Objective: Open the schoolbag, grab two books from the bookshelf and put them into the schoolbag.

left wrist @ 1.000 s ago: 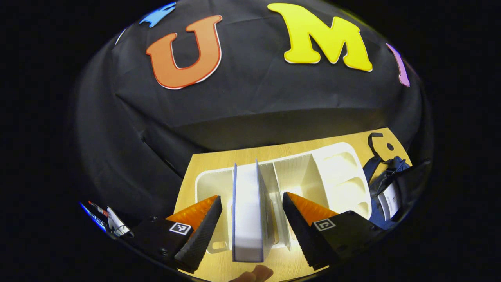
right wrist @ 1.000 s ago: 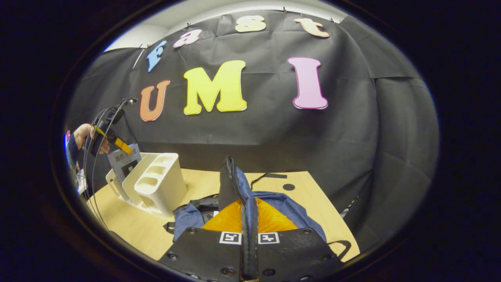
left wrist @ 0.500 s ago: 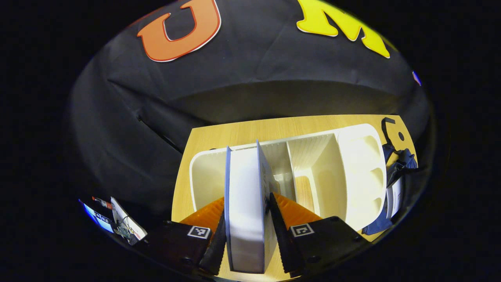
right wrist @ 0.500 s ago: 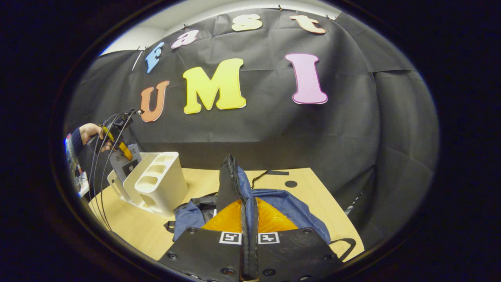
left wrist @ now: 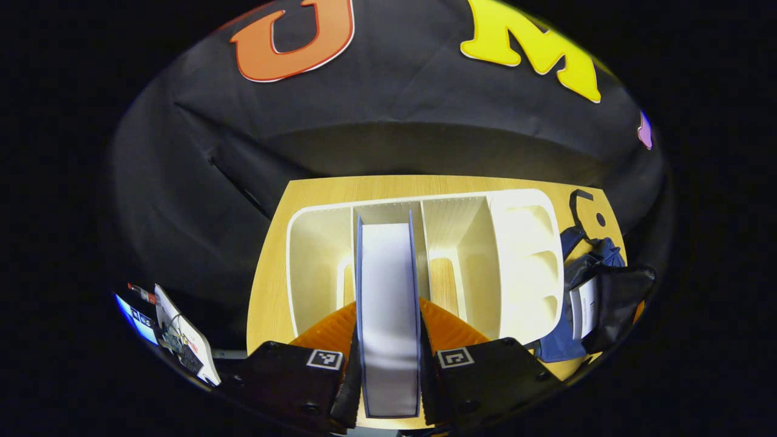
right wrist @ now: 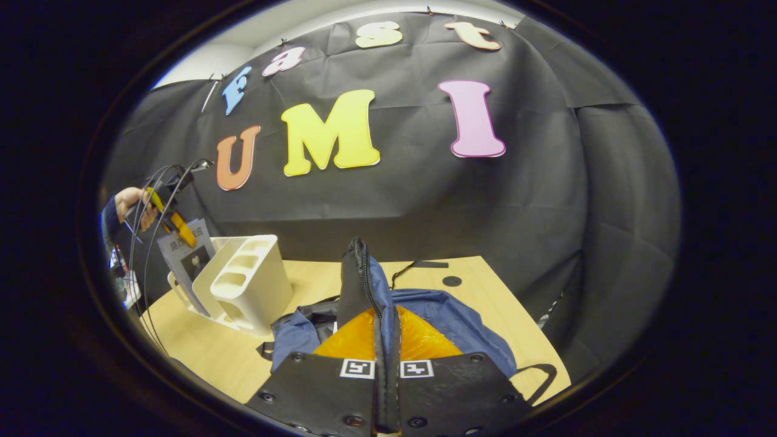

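In the left gripper view my left gripper (left wrist: 388, 358) is shut on a thick book (left wrist: 388, 303) with a blue cover, held upright over the white bookshelf (left wrist: 522, 243). The right gripper view shows that book (right wrist: 185, 261) risen partly out of the bookshelf (right wrist: 249, 285), with a hand and the left gripper (right wrist: 176, 221) at its top. My right gripper (right wrist: 386, 358) is shut on the black zippered edge (right wrist: 358, 285) of the blue schoolbag (right wrist: 449, 321), holding that edge up. The schoolbag (left wrist: 583, 297) also lies right of the shelf in the left gripper view.
The wooden table (right wrist: 200, 352) carries the shelf at its left and the bag in the middle. A black strap (right wrist: 419, 266) and a round black mark (right wrist: 451, 281) lie behind the bag. Small gear with cables (left wrist: 176, 340) sits off the table's left edge.
My left gripper closed from open onto the book, then lifted it partway out of the shelf. My right gripper kept its hold on the bag's edge.
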Available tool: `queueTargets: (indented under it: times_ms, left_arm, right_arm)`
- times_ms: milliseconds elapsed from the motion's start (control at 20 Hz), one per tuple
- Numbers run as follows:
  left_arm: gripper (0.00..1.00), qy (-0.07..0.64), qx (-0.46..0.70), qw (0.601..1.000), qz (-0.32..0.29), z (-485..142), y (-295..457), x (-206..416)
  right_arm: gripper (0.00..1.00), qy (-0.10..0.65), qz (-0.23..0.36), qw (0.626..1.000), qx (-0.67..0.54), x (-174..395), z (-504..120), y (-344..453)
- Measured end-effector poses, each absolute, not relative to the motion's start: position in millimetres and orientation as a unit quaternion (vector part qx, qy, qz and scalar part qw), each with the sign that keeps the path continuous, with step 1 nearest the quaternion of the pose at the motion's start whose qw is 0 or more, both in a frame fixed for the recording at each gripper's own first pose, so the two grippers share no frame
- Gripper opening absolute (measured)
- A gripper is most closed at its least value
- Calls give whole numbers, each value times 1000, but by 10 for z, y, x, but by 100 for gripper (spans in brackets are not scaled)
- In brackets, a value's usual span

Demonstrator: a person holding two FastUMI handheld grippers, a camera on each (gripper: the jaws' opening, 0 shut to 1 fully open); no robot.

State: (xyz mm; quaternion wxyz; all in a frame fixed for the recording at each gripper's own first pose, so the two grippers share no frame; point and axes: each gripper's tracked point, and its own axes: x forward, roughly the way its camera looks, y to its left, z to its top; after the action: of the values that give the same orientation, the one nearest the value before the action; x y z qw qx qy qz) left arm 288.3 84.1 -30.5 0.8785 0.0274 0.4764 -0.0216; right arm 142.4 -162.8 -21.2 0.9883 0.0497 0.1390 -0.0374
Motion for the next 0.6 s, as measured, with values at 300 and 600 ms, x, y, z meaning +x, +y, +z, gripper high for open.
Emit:
queueTargets:
  times_ms: [300, 600]
  left_arm:
    - [42, 443, -13, 896, -24, -87, 1020, 2294]
    - [42, 415, -96, 904, -23, -59, 1212, 1675]
  right_arm:
    - [1, 140, -43, 988, 41, 1376, -250, -1595]
    - [1, 142, -42, 988, 34, 1374, -271, -1484]
